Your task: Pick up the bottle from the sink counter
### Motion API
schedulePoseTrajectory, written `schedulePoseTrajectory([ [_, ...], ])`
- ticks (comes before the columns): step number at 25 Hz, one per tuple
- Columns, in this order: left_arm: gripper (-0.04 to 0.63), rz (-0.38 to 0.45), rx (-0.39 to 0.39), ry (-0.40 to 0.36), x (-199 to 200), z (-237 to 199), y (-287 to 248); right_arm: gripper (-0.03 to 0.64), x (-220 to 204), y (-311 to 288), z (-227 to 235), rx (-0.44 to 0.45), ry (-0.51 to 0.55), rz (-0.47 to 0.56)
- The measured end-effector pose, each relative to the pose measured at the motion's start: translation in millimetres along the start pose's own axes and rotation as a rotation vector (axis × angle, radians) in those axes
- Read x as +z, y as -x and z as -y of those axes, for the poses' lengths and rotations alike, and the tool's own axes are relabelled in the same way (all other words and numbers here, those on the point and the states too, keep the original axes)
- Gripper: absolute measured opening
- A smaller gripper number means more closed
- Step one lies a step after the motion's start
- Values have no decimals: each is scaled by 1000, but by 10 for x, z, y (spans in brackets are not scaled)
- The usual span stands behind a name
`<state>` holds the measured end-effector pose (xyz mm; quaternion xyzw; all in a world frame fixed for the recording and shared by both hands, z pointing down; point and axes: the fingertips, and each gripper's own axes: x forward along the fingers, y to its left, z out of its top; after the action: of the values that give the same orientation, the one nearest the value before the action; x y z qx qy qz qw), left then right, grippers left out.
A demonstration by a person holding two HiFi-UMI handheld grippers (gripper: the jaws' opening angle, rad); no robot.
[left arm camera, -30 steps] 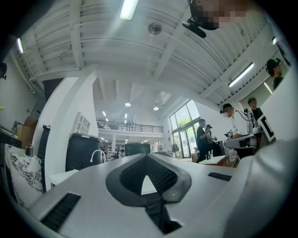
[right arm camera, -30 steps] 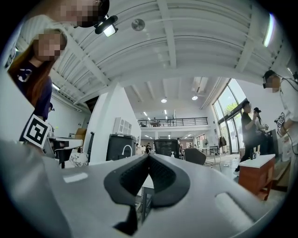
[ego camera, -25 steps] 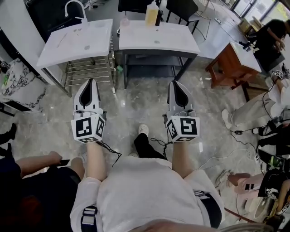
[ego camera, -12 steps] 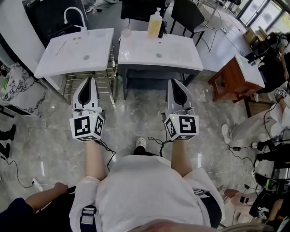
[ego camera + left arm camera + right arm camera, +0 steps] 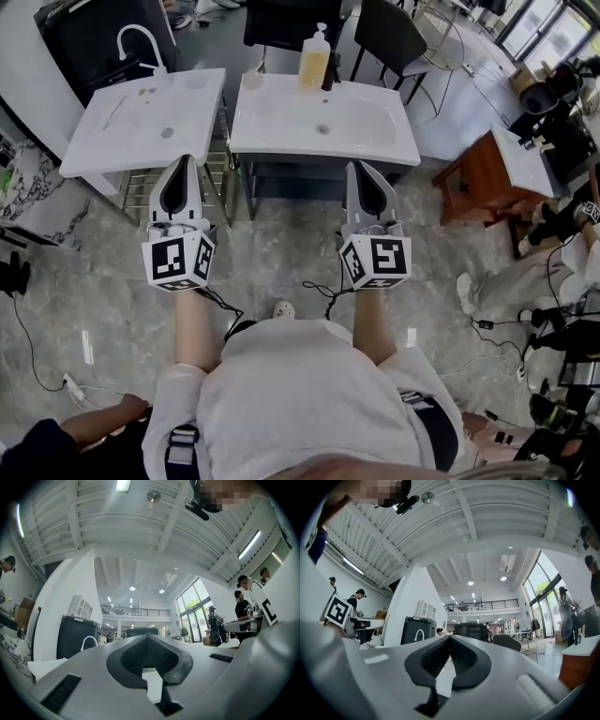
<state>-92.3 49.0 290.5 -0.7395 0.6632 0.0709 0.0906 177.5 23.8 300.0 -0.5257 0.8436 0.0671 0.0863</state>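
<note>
Two sink counters stand side by side with a narrow gap between them. The bottle (image 5: 314, 62) stands at the middle of the back edge of the right sink counter (image 5: 281, 131). A faucet (image 5: 139, 39) rises at the back edge of the left sink counter (image 5: 131, 150). A chair (image 5: 398, 37) stands behind the right counter's back right corner. A wooden table (image 5: 487, 173) stands to its right.
</note>
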Motion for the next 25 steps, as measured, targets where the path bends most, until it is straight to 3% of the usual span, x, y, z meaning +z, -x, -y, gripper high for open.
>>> schedulePoseTrajectory([
  [13, 8, -45, 9, -2, -324, -41, -512, 11, -339, -464, 264, 6, -34, -32],
  [25, 8, -37, -71, 17, -576, -596, -1629, 11, -472, -1567, 328, -67, -10, -17],
])
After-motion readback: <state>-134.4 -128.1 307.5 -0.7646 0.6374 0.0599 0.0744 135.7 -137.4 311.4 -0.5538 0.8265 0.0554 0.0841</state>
